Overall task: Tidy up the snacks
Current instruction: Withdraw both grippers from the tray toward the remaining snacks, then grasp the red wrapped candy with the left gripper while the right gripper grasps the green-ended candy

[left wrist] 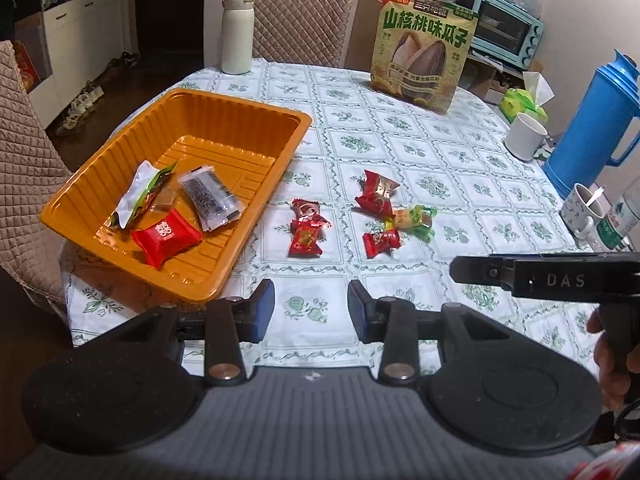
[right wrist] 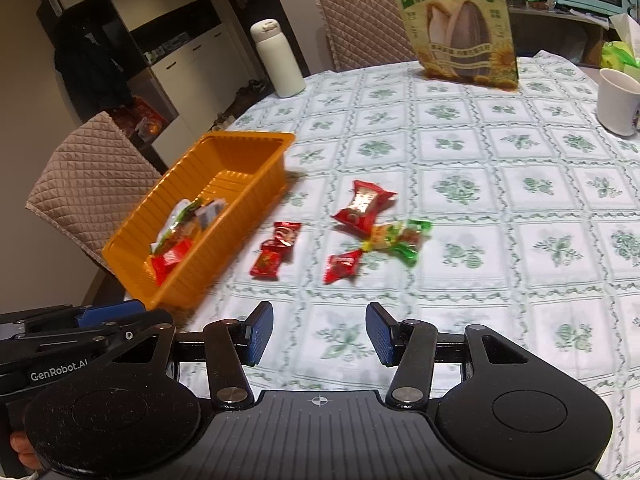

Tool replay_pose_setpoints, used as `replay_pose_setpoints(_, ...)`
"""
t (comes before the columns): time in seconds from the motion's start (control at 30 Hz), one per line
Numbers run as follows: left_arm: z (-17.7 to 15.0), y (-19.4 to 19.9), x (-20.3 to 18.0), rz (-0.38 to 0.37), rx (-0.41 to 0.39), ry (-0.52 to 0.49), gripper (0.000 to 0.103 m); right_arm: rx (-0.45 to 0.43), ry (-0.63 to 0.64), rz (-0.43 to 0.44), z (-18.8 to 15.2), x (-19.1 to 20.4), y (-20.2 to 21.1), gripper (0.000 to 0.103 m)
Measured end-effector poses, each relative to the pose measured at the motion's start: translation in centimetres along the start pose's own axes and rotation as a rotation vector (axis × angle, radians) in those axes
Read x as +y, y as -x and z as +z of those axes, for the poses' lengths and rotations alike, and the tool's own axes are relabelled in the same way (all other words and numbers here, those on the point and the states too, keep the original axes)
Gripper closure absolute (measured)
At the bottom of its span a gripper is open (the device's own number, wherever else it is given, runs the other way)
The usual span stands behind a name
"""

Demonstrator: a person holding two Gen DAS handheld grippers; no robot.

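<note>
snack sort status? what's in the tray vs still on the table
Done: three packets lie in the orange tray: a red packet, a dark seed bar and a white-green wrapper. In hand: nothing; left gripper and right gripper are both open and empty. Left: five loose snacks on the tablecloth, four red candies and a green-yellow one.

1. the left wrist view looks forward and down over its own gripper's fingers (left wrist: 311,310), from the near edge of the table (left wrist: 460,168), with the orange tray (left wrist: 256,114) close on its left.
2. the right wrist view sits just beside it, further right, facing the same way; the tray (right wrist: 240,148) lies further left.
3. both share the tray, the loose sweets (left wrist: 378,194), the seed bag (left wrist: 424,56) and the white bottle (left wrist: 237,32).
4. each catches the other gripper at its frame edge.
</note>
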State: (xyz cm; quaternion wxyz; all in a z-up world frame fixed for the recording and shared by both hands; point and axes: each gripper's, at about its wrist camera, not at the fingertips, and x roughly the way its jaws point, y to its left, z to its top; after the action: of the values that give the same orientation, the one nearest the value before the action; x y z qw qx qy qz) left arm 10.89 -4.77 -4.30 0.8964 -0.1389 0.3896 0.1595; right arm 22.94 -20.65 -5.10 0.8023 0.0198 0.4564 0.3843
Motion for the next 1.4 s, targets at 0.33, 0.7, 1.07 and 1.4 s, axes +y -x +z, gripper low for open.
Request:
replay_pose_setpoints(0.33,-0.1,-2.6,-1.9,0.043,-0.013,0.01,0.067,-0.006,0.013,-0.03,-0.1,-3.2,-0.5,0.051)
replay_pose_setpoints(0.7,0.9,-6.9,-3.0,0.106,-0.016,-0.022,0.067,-0.006,-0.007,-0.073,0.5,-6.4,-1.8,0.051)
replay_pose_setpoints(1.07,2.2,-11.2,-3.4,0.177,0.011,-0.048,0.067,0.005,-0.048,-0.102,1.4,-8.7,-2.8,0.051)
replay_pose_setpoints(1.4,2.9,-13.7,-3.1,0.204,0.049,-0.035,0.067,0.021,-0.051,-0.1,2.4,-9.7,-4.2,0.051)
